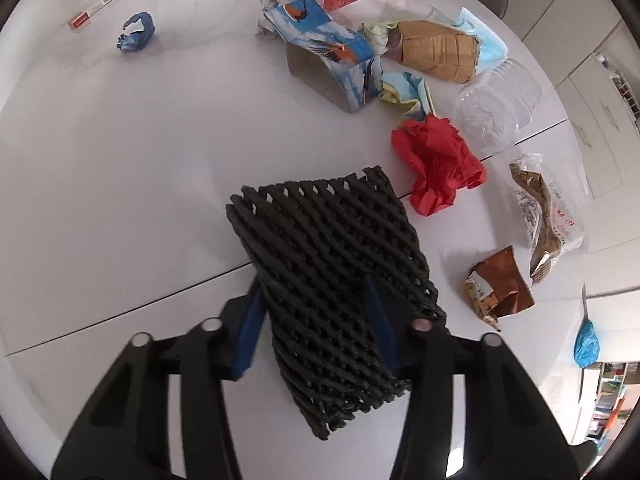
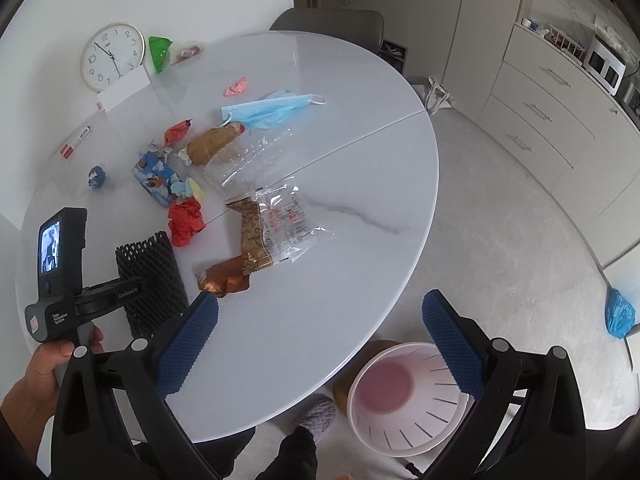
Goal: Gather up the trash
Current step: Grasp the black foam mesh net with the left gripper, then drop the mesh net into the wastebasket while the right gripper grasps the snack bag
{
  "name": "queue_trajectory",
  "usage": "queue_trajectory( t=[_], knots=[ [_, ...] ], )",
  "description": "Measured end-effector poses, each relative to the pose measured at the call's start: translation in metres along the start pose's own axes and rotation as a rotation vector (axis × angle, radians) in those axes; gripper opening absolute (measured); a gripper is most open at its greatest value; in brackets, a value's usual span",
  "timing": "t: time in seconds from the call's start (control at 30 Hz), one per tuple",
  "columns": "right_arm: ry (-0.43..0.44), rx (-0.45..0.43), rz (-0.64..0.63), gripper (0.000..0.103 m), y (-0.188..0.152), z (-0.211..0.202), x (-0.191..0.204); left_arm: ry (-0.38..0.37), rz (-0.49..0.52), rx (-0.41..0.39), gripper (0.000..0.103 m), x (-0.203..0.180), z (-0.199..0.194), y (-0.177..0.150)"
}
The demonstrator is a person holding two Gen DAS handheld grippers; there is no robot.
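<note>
On the white table [image 2: 320, 200], left tongs [image 1: 316, 312] grip black foam netting [image 1: 332, 280], hiding their tips; right tongs [image 2: 320, 328] gape wide.

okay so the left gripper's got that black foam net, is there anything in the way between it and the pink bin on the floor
Nothing visible stands in the way. The left gripper holds the net near the table edge, and the bin sits open just below that edge. The open right gripper hovers near that route, holding nothing.

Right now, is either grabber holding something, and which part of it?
The left gripper holds the black foam net sleeve, its blue fingers squeezing the sleeve's lower half from both sides. The right gripper is open and holds nothing.
</note>
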State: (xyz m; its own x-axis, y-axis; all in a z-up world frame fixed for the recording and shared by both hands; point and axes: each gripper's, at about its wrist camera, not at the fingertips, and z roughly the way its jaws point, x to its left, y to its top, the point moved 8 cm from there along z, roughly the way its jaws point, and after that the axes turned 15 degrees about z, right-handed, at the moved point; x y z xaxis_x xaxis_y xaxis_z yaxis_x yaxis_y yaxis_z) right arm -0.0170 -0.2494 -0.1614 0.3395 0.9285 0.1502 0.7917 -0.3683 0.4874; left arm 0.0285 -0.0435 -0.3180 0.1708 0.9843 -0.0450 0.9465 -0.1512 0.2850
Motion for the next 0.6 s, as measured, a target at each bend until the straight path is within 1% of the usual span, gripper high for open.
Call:
queue_trajectory(
  t=[0.03, 0.07, 0.13, 0.27, 0.33, 0.43, 0.53, 0.6],
  knots=[
    [0.003, 0.001, 0.0, 0.101, 0.001, 0.001, 0.0, 0.007, -0.001, -0.006, 0.031, -0.002, -0.003, 0.0],
    [0.012, 0.004, 0.003, 0.101, 0.002, 0.002, -0.001, 0.013, -0.001, -0.012, 0.027, -0.002, -0.005, 0.001],
    [0.03, 0.014, 0.013, 0.101, 0.004, 0.007, -0.001, 0.012, 0.006, -0.022, 0.014, -0.004, -0.012, 0.003],
    [0.074, 0.043, 0.027, 0.101, 0.01, 0.025, 0.004, -0.004, 0.029, -0.037, 0.013, -0.003, -0.032, 0.013],
    [0.089, 0.058, 0.003, 0.101, 0.015, 0.041, 0.013, -0.002, 0.049, -0.049, 0.013, -0.003, -0.04, 0.018],
    [0.078, 0.074, -0.043, 0.101, 0.022, 0.066, 0.027, 0.004, 0.078, -0.069, 0.013, 0.0, -0.056, 0.023],
    [0.042, 0.087, -0.126, 0.101, 0.033, 0.099, 0.046, -0.001, 0.114, -0.089, 0.013, 0.004, -0.07, 0.023],
    [0.03, 0.104, -0.183, 0.101, 0.04, 0.12, 0.062, 0.011, 0.147, -0.108, 0.013, 0.005, -0.084, 0.023]
  ],
)
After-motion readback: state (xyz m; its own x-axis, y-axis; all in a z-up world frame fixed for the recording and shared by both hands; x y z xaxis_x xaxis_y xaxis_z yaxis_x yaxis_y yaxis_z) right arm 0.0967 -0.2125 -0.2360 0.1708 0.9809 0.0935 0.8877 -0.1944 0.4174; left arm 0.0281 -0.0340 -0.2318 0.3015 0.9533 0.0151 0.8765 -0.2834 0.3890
